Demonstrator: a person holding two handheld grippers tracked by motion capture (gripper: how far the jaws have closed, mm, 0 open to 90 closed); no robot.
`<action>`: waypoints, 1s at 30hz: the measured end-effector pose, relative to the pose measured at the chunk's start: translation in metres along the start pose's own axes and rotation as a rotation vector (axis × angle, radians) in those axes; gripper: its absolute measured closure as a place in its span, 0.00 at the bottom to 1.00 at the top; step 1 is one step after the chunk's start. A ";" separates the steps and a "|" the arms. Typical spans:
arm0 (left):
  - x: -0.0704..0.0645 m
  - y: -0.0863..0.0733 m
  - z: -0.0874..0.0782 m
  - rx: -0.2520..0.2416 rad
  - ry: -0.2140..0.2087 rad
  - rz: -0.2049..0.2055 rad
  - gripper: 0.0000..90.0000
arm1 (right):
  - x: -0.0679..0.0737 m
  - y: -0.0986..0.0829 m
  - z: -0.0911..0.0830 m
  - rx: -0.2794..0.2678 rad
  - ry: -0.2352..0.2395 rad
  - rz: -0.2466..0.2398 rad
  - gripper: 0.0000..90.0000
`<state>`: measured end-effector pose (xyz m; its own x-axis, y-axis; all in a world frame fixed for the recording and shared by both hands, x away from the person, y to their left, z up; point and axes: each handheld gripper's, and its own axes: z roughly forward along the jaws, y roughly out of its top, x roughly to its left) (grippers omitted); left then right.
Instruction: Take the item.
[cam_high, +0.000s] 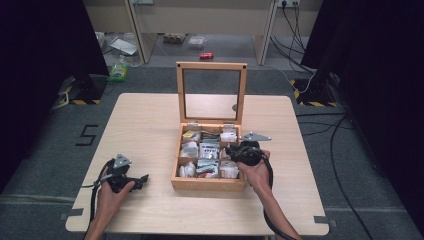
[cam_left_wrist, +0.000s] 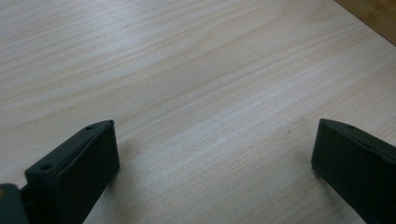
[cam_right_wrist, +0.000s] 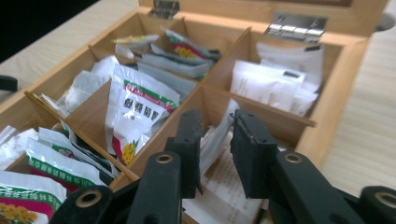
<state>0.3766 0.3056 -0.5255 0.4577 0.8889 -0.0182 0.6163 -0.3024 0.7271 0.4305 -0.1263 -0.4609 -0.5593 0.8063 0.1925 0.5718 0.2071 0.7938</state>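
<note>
Grips the left tool (cam_high: 141, 180) in the left hand (cam_high: 112, 192), low over the bare surface (cam_high: 150, 125), well to the left of the box (cam_high: 207, 184). Shows its jaws spread wide in the left gripper view, with nothing but wood grain between them: empty, idle, no part in the work yet. Further right, finds the box with its lid (cam_high: 211, 65) already swung up and standing upright at the back, so no opening left to do. Reveals every compartment stocked with sachets, among them a green-and-white packet (cam_right_wrist: 135, 107) in the middle cell and a plain white stack (cam_right_wrist: 275, 84) in the rear right cell. At the right side, dips the right tool (cam_high: 231, 150), held in the right hand (cam_high: 255, 172), into the middle cell of the box's right-hand column. Shows its jaws drawn close together there, to either side of the upright edge of a white sachet (cam_right_wrist: 212, 140), with a narrow gap on view; cannot tell whether pinched or merely bracketed. Judging by this: about at the pick, with the sachet down inside its cell. Left to do, most likely: closing firmly, lifting out and setting down on the surface.
</note>
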 end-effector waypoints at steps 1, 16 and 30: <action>0.000 0.000 0.000 0.000 0.000 0.000 0.00 | 0.001 0.000 0.000 0.002 -0.002 -0.006 0.84; 0.000 0.000 0.000 0.000 0.000 0.000 0.00 | 0.003 0.006 -0.015 -0.051 0.017 -0.043 0.97; 0.000 0.000 0.000 0.001 0.001 0.001 0.00 | 0.001 0.017 -0.039 -0.136 0.030 -0.048 0.98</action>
<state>0.3765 0.3056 -0.5254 0.4581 0.8887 -0.0170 0.6161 -0.3037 0.7268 0.4160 -0.1433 -0.4243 -0.6026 0.7801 0.1682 0.4589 0.1663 0.8728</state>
